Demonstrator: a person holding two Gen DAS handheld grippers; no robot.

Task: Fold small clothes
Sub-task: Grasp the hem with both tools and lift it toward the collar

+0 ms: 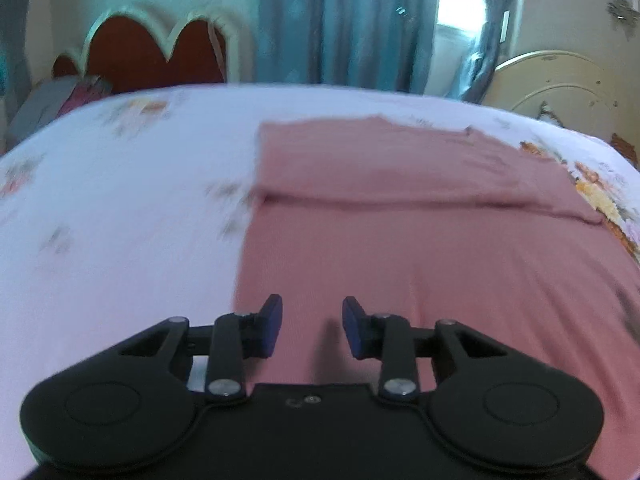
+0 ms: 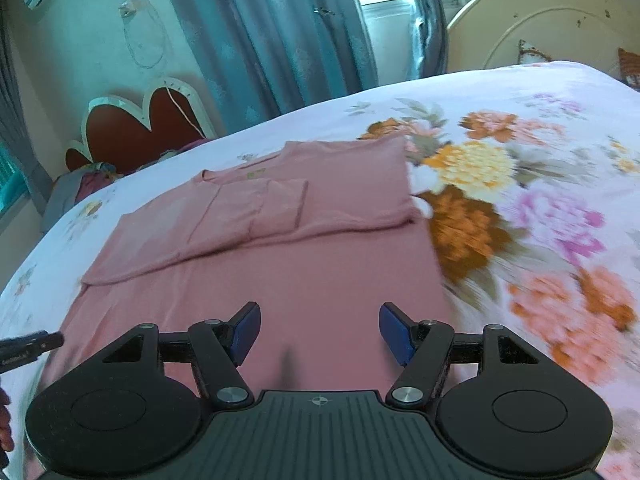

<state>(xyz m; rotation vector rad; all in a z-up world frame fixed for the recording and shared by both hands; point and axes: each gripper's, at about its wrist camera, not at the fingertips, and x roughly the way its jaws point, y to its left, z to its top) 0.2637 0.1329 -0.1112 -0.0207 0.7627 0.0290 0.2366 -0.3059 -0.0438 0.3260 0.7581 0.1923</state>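
— Fingers first: how do they stand on each side?

— Left fingers (image 1: 273, 326) are parted with a clear gap, nothing between the blue pads. The left gripper (image 1: 312, 330) hangs just above the near part of the pink garment (image 1: 420, 248). Right fingers (image 2: 245, 334) are spread wider still, also holding nothing, and the right gripper (image 2: 320, 334) hovers over the garment's near end too.

— And the garment itself?

— It lies flat on the bed (image 1: 120, 200), which wears a pale floral sheet. The far part is folded over onto itself, with a fold edge running across its width. In the right wrist view, sleeve flaps lie doubled on top of that far part, and a small greenish mark shows near the neckline. Both views are somewhat blurred.

— What lies beyond it?

— Big orange, yellow and pink printed flowers (image 2: 472, 168) cover the sheet just right of the garment. Behind the bed hang blue-grey curtains (image 2: 272, 40). A cream rounded headboard (image 2: 540, 20) stands at the right. A red scalloped board with white trim (image 2: 140, 128) leans against the wall at the left.
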